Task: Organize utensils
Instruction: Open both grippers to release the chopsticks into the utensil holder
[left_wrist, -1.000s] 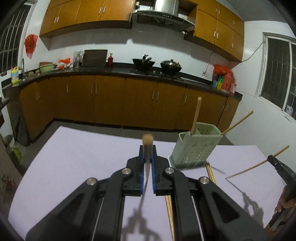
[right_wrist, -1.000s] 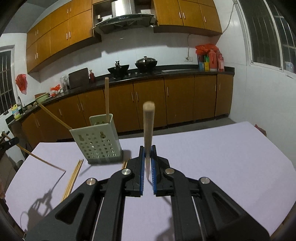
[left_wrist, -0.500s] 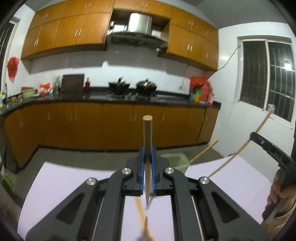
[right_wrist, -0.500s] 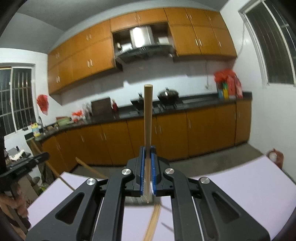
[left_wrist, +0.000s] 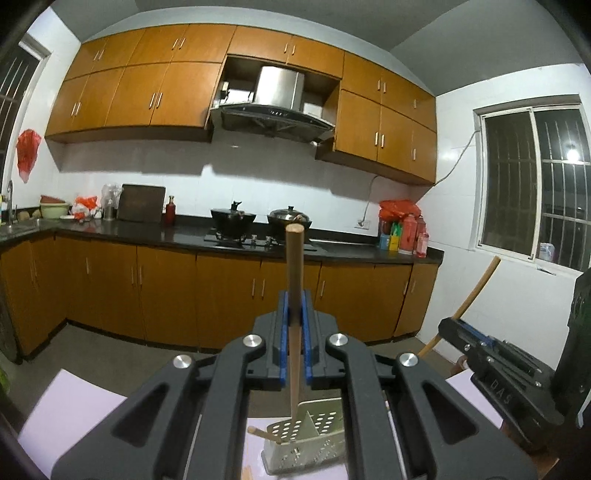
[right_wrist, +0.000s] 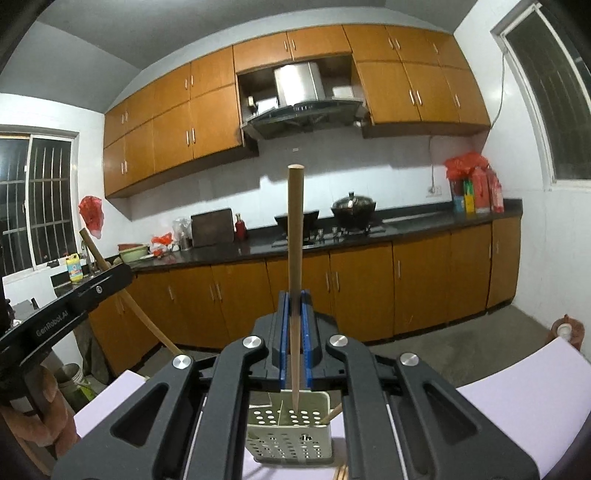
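Left tool (left_wrist: 294, 317) clamped on upright chopstick (left_wrist: 294, 258) | right tool (right_wrist: 294, 317) clamped on second chopstick (right_wrist: 295, 240)

Orange-brown cabinets (left_wrist: 229, 291), black countertop (left_wrist: 184, 234), white walls, barred window (left_wrist: 535, 184) (dark outside)

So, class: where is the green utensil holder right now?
In both wrist views the green utensil holder stands low at centre on the purple table, just beneath each hand-held gripper's chopstick tip.

Black grippers (left_wrist: 294, 314), blue jaws, silver screws
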